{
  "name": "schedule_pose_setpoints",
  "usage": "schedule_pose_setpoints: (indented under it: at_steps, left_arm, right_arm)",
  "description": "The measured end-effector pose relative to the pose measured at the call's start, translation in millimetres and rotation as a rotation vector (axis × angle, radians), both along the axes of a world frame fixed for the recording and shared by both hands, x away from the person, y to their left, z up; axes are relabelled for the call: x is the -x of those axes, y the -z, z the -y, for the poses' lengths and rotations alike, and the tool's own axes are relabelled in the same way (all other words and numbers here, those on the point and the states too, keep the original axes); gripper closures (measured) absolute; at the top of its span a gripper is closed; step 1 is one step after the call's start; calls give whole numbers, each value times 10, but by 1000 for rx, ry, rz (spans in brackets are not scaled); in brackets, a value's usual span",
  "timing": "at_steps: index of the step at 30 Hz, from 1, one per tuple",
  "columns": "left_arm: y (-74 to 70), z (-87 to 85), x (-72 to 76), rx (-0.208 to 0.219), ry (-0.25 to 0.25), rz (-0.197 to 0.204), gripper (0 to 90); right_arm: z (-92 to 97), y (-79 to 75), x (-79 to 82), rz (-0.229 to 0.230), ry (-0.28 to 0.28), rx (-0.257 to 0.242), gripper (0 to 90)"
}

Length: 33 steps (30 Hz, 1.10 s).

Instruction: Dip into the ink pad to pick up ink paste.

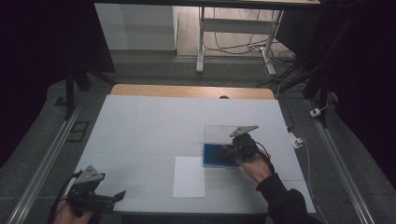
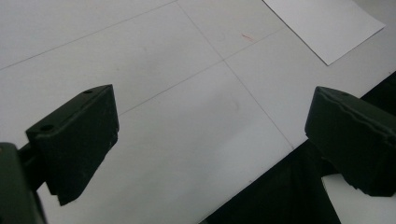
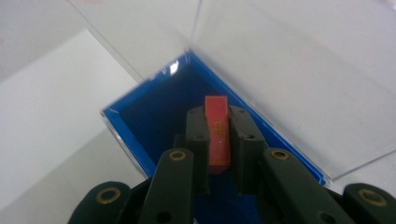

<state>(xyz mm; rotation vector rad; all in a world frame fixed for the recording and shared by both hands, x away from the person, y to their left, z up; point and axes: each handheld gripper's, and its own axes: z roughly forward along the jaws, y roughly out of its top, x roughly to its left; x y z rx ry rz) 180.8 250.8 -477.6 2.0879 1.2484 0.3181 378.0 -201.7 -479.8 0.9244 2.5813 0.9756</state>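
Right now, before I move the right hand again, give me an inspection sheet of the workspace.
Surface: white table top with faint grid lines, wooden strip at the far edge.
Job's things: small red piece clamped upright over the blue tray, whose clear lid stands open.
Clutter: white paper sheet left of the tray.
Grippers: right gripper shut on the red piece; left gripper open over the near table edge, holding nothing.
Cables: gripper leads; loose cables off the table's right side.
Surroundings: desk frame beyond, dark drapes.
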Motion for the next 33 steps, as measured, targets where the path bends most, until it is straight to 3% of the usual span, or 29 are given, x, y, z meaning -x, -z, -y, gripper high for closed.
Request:
schedule_pose_setpoints:
  at_steps: [5,25,33]
  left_arm:
    - [0,2,1,1,-1,-1,36]
    - [0,4,1,-6,0,1,37]
    - [1,11,0,-9,-2,-3,38]
  right_arm:
    - [-61,-68,57,26,-24,-8,798]
    - [-117,46,34,-22,-47,21,800]
    - [-195,55,88,10,-57,64,803]
